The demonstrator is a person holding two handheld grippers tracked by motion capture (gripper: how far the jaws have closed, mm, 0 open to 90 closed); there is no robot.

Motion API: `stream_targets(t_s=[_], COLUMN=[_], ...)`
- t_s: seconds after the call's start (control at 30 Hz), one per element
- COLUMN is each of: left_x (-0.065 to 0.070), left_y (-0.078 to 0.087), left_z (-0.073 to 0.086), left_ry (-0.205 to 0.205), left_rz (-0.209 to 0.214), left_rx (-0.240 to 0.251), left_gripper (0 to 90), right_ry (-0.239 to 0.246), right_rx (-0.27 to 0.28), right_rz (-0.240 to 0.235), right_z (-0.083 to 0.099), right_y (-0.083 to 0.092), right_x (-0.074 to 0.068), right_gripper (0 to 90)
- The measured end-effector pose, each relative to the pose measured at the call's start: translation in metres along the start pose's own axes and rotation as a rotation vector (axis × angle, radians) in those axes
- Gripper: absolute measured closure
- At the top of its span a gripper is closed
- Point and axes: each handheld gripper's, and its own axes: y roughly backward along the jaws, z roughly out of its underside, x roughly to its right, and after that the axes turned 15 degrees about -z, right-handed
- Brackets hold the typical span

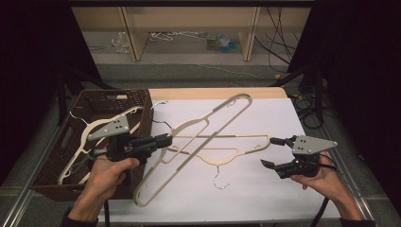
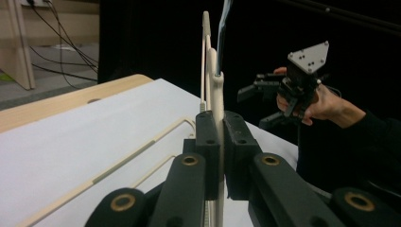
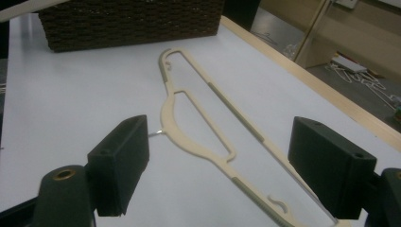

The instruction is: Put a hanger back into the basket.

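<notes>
I have the upper hanger (image 1: 198,137) pinched at its neck, lifted and crossing over the second hanger (image 1: 222,146), which lies flat on the white desk (image 1: 265,189) just to the right of the basket (image 1: 137,101). In the left claw (image 1: 163,140) view the cream neck stands upright between the two black pads, which are closed tight on it, so that grip looks sound to me. The hanger's long lower end dips toward the near edge of the desk beside the basket, while its far end points away from the basket across the desk. I judge the step in hand to be carrying this hanger over the basket's right wall and laying it in with the hangers already inside (image 1: 85,142). To do that well I would keep lifting until the low end is clear of the basket rim, then swing the whole length round so that it runs along the basket instead of across it, because at this angle an end would catch on the woven wall. The metal hook (image 1: 158,111) sits close to the basket's far right corner and could snag there. My right claw (image 1: 274,152) hangs open, well to the right of the basket, with its pads on either side of the flat hanger's end but not touching it; I would hold it there until the left is clear.
</notes>
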Motion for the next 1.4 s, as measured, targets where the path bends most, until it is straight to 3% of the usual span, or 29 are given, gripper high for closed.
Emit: stream_targets(t_s=[0.13,0.3,0.47,0.6,0.73,0.9,1.1,1.27,1.4], left_x=[-0.004,-0.016,-0.030,-0.042,-0.055,-0.078,-0.115,-0.148,-0.167], left_y=[0.013,0.028,0.047,0.065,0.080,0.091,0.097,0.100,0.101], left_z=[-0.007,-0.017,-0.028,-0.040,-0.050,-0.057,-0.057,-0.046,-0.032], left_ry=[0.031,0.047,0.081,0.087,0.061,0.046,0.009,-0.014,-0.011], left_rz=[0.000,-0.038,-0.061,-0.104,-0.174,-0.257,-0.375,-0.442,-0.467], left_rx=[0.009,0.000,0.036,0.062,0.069,0.066,0.040,0.012,-0.025], left_gripper=[85.8,85.7,85.7,85.7,85.7,85.7,85.7,85.7,85.7], right_ry=[0.000,-0.011,-0.014,-0.020,-0.011,-0.005,-0.019,-0.020,-0.019], right_rx=[-0.006,-0.007,0.001,0.013,0.006,0.008,0.004,-0.003,-0.006], right_rz=[-0.015,-0.018,-0.028,-0.039,-0.053,-0.058,-0.065,-0.069,-0.074], right_z=[0.002,0.006,0.009,0.010,0.009,0.011,0.014,0.015,0.015], right_y=[-0.002,-0.005,-0.011,-0.015,-0.018,-0.022,-0.023,-0.024,-0.024], right_x=[-0.002,-0.006,-0.011,-0.016,-0.020,-0.022,-0.022,-0.022,-0.022], right_gripper=[22.3,22.4,21.9,21.7,21.7,21.9,22.1,22.1,22.1])
